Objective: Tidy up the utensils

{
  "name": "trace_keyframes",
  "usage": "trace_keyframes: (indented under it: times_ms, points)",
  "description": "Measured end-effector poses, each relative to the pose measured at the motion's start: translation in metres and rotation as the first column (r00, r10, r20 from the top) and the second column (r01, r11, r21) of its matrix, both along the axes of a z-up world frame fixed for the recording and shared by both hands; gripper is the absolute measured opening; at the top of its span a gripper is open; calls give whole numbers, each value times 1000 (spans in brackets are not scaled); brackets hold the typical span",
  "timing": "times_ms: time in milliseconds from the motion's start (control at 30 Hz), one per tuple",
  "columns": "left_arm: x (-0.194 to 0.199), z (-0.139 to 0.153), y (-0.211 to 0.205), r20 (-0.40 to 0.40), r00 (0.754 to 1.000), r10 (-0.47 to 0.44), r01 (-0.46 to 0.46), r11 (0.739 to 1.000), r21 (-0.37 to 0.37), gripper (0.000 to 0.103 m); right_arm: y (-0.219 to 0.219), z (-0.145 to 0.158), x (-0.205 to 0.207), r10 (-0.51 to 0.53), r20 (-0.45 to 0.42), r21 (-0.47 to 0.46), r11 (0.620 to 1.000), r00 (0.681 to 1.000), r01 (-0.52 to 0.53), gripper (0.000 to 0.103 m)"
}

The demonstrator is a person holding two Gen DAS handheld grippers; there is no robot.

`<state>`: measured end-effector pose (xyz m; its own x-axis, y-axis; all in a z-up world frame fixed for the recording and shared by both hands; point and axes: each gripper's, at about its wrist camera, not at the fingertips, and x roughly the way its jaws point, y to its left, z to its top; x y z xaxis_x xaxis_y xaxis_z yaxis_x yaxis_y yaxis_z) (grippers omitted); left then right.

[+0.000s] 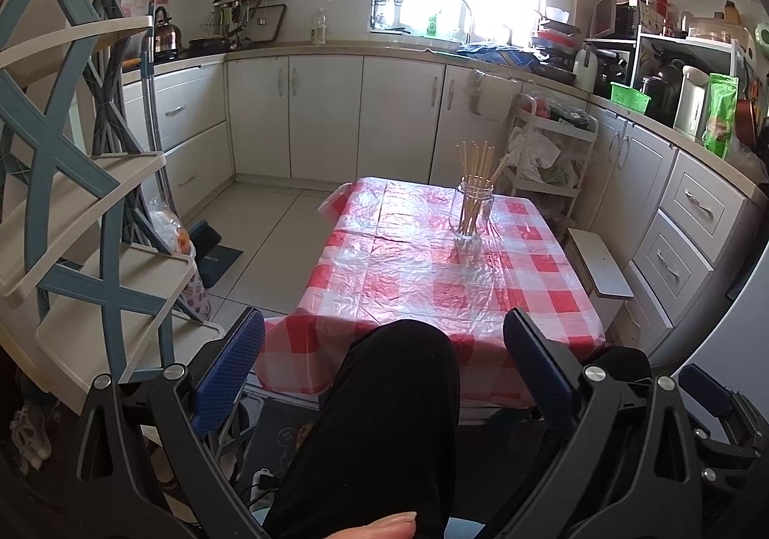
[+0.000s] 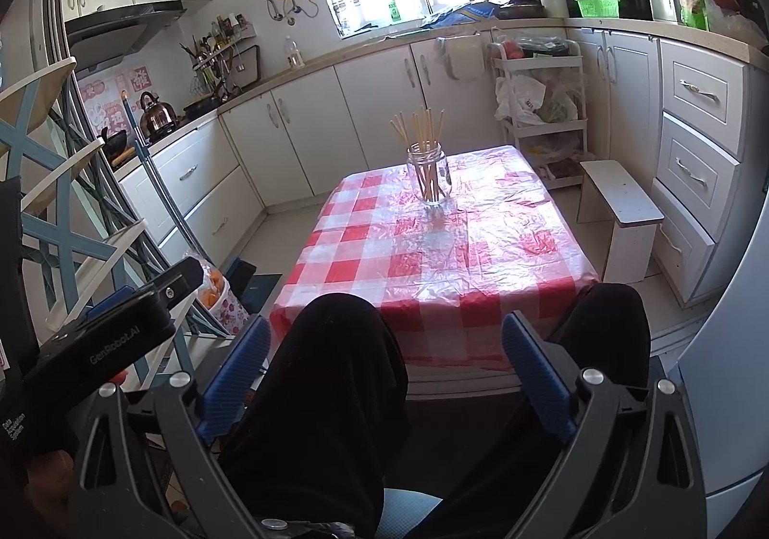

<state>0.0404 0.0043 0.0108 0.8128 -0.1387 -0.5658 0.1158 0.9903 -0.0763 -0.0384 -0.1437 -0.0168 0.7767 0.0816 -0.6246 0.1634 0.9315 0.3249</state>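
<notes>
A glass jar (image 1: 472, 213) (image 2: 429, 179) stood upright on the worktop (image 1: 384, 279) (image 2: 384, 260) under a red-checked cover, toward its far end, with a bundle of chopsticks (image 1: 476, 169) (image 2: 420, 132) standing inside and fanning above the rim. Both tongs were released and held nothing — the left tongs (image 1: 384, 378) and right tongs (image 2: 384, 375) hung low over the seated person's dark-trousered knees (image 1: 384, 394) (image 2: 331, 370), at the near edge. The jar lay well apart from either pair — ahead of them, across the cloth. A white stool (image 2: 620, 202) stood beside the worktop.
</notes>
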Motion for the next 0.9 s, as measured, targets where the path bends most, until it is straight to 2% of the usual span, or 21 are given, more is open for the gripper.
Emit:
trace_keyframes:
  times_ms: [900]
  points:
    - [-6,2,-2,19,999,-29,29,999,24,96,0,-1,0,0,2,-2,1000,1000,0,94]
